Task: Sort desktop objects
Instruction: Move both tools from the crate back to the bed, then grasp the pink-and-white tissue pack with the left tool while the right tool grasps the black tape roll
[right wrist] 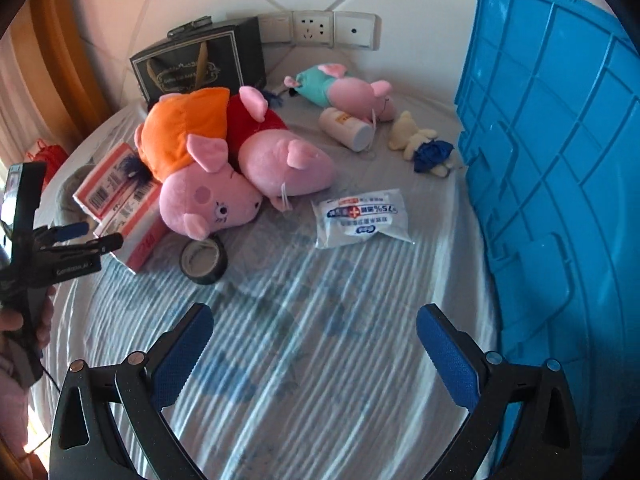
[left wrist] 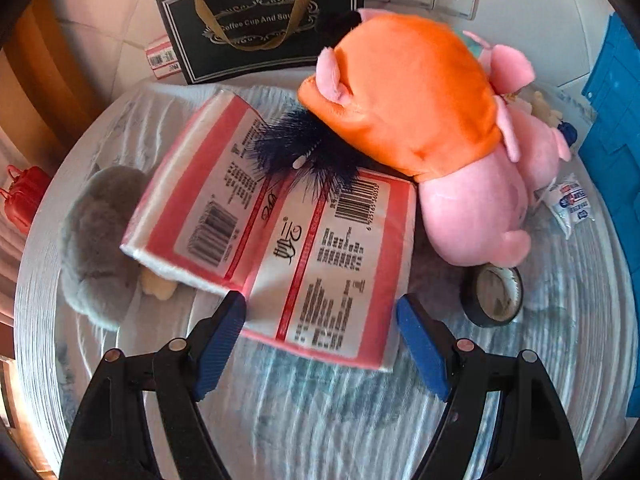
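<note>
My left gripper (left wrist: 322, 320) is open and points down at a red-and-white tissue pack (left wrist: 280, 248), whose near end lies between the fingertips; I cannot tell whether the pads touch it. A dark feathery toy (left wrist: 308, 152) and an orange-dressed pink pig plush (left wrist: 408, 92) lie on the pack's far end. My right gripper (right wrist: 316, 332) hangs open over bare striped cloth with nothing between its fingers. In the right wrist view, the left gripper (right wrist: 90, 236) sits at the tissue pack (right wrist: 120, 196), beside the orange-dressed pig (right wrist: 192, 160).
A black tape roll (right wrist: 204, 260), a wipes packet (right wrist: 360, 216), a red-dressed pig (right wrist: 280, 152), a teal-dressed pig (right wrist: 340, 88), a white canister (right wrist: 346, 128) and a cream bear (right wrist: 416, 136) lie around. A blue crate (right wrist: 560, 160) stands right. A black gift bag (left wrist: 260, 20) stands behind, a grey plush (left wrist: 96, 240) left.
</note>
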The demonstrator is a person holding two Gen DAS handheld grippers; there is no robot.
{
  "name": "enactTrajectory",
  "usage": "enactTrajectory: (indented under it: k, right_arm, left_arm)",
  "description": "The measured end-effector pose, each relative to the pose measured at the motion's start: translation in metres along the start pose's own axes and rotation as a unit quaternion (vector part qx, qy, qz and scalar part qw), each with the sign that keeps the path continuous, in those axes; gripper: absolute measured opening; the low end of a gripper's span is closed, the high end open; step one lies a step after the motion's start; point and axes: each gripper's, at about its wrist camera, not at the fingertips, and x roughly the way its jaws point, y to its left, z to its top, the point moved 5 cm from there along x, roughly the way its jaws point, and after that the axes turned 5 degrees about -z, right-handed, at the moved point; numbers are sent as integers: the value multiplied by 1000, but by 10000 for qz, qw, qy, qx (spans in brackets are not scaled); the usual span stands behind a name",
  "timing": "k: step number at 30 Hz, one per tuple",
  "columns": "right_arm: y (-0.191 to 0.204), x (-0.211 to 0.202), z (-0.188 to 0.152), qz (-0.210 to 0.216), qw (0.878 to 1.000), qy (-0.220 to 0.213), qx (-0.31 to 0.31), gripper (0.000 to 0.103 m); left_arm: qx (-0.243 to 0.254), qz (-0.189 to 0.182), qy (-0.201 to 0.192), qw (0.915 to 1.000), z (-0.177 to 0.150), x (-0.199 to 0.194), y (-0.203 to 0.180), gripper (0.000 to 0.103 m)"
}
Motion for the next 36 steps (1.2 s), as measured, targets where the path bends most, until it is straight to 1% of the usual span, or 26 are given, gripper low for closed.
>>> enactTrajectory:
  k: [2,5,8,10,12,16,18,20,22,24,25,26,27,28,29,31,32,36]
  right_arm:
    - [4,13,1,15,9999,126,-29,103]
    - [14,32,3,103,9995,281,-82,103]
    - [29,50,6,274,9987,385,-169,103]
    - [41,59,8,424,9983,335,-213,103]
    - [52,68,11,639,9973,299,-214,103]
    - [79,89,11,991,9928,575,-360,103]
    - [90,96,10,967,9923,599,-491,103]
    - [101,104,10,943,9915,648,-622,103]
    - [109,110,10,977,9908,645,-675,103]
    - [115,114,10,913,9911,605,-752,102]
    - [117,114,11,847,9917,546,-795,100]
    - [119,114,12,799,9921,494,-830,90]
    - [122,115,12,772,9920,450,-894,73]
    - [125,116,12,823,9913,458,-924,62]
    - [127,117,12,858,9907,473,-941,56]
    - [131,114,10,693,9908,415,-1089,56]
    - [131,111,9,693,9906,382,-1118,56]
    - [128,83,4,916,9900,238,-1049,56]
  left_arm:
    - [124,26,-27,9999,9,7,-3,88]
    - [209,86,177,9996,15,25,-7,93]
    - [259,161,366,9989,12,41,-6,95]
    - [160,149,309,9993,9,37,-6,93]
    - [-47,81,325,9994,-2,29,-3,93]
    - [-267,135,280,9992,-39,9,-3,93]
    - [-398,222,244,9987,-59,-1,-2,93]
    - [-540,260,212,9980,-70,-7,-1,93]
    - [-696,268,186,9970,-75,-11,0,93]
    - [-813,260,141,9962,-77,-13,2,93]
    - [-858,252,130,9959,-78,-14,2,93]
    - [-897,234,125,9956,-78,-15,2,93]
    - [-920,209,127,9955,-79,-15,1,93]
    - [-934,183,132,9954,-79,-17,0,93]
    - [-939,158,139,9954,-81,-18,-1,93]
    - [-929,103,116,9956,-83,-24,-5,93]
    - [-919,92,93,9957,-85,-28,-7,93]
    - [-840,37,-30,9965,-92,-51,-17,93]
